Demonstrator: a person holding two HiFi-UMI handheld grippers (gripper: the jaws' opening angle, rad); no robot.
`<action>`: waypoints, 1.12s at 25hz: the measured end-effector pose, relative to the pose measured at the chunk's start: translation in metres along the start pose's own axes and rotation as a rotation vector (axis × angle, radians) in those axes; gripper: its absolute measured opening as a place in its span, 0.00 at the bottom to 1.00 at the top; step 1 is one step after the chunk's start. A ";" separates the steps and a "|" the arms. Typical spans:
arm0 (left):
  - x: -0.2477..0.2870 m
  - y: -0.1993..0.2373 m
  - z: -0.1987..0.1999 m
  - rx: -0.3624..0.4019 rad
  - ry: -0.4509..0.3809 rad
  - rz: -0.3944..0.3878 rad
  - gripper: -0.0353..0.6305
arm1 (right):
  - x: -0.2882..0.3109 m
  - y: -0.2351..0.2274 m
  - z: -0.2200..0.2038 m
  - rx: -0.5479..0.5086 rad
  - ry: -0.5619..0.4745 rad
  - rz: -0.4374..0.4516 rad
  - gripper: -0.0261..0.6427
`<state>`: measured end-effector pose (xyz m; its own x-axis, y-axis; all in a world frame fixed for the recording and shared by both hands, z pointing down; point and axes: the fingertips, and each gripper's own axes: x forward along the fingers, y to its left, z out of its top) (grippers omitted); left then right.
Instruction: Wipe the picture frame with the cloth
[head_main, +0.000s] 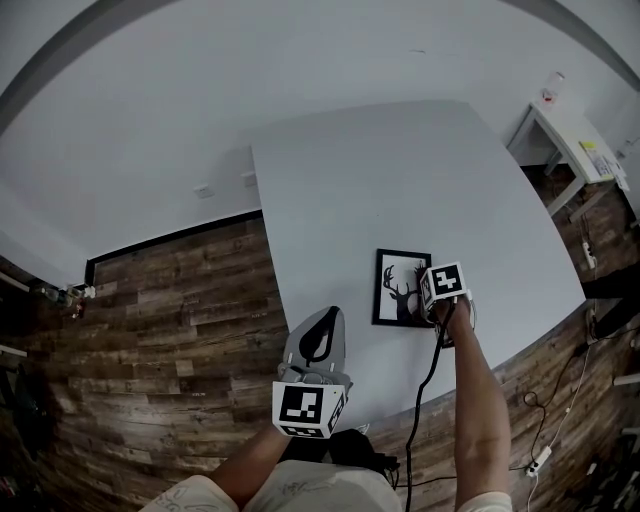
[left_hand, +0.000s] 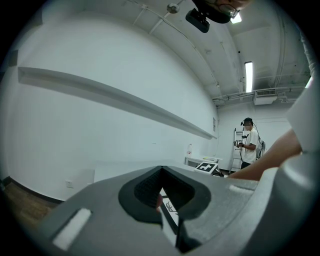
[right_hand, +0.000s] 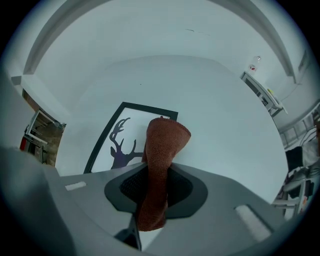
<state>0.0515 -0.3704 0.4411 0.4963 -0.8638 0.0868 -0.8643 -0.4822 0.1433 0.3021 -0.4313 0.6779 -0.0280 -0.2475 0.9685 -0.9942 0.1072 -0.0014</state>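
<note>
Cloth (right_hand: 162, 150), rust-brown and folded into a narrow strip, clamped tight between the jaws of the right gripper (right_hand: 161, 175). Sticks out ahead of the jaw tips, with a shorter end hanging back behind the dark pads. Hangs over the right-hand side of the picture frame (head_main: 400, 288), the rounded free end covering part of the print near the frame's far right corner. Impossible to tell whether it touches the glass.

Lies flat on a large white table (head_main: 400, 170), that frame: thin black border, white ground, dark silhouette of a deer's head with branching antlers. Sits right of the table's middle, nearer the person's edge than the far one.

Left gripper (head_main: 320, 320) low at the table's near edge, to the left of the frame and clearly apart from it. Jaws closed tip to tip, nothing gripped. Points level across the room toward a plain white wall.

Black cable (head_main: 425, 385) trailing from the right gripper along the forearm and off the near edge. Dark wooden floor (head_main: 170, 320) around the table. Small white side desk (head_main: 565, 125) at far right. Another person (left_hand: 248, 145) standing well back, seen in the left gripper view.
</note>
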 end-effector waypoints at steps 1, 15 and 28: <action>0.000 0.000 0.001 0.001 -0.001 -0.001 0.05 | -0.001 0.001 -0.001 0.001 0.001 -0.002 0.20; -0.015 0.005 0.006 -0.003 -0.018 0.018 0.06 | -0.001 0.112 0.012 -0.095 -0.025 0.134 0.20; -0.022 0.003 0.005 0.005 -0.010 0.005 0.05 | -0.007 0.052 -0.014 -0.023 -0.014 0.039 0.20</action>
<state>0.0379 -0.3535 0.4350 0.4915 -0.8674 0.0776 -0.8669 -0.4789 0.1382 0.2524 -0.4101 0.6748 -0.0680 -0.2558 0.9643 -0.9897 0.1393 -0.0329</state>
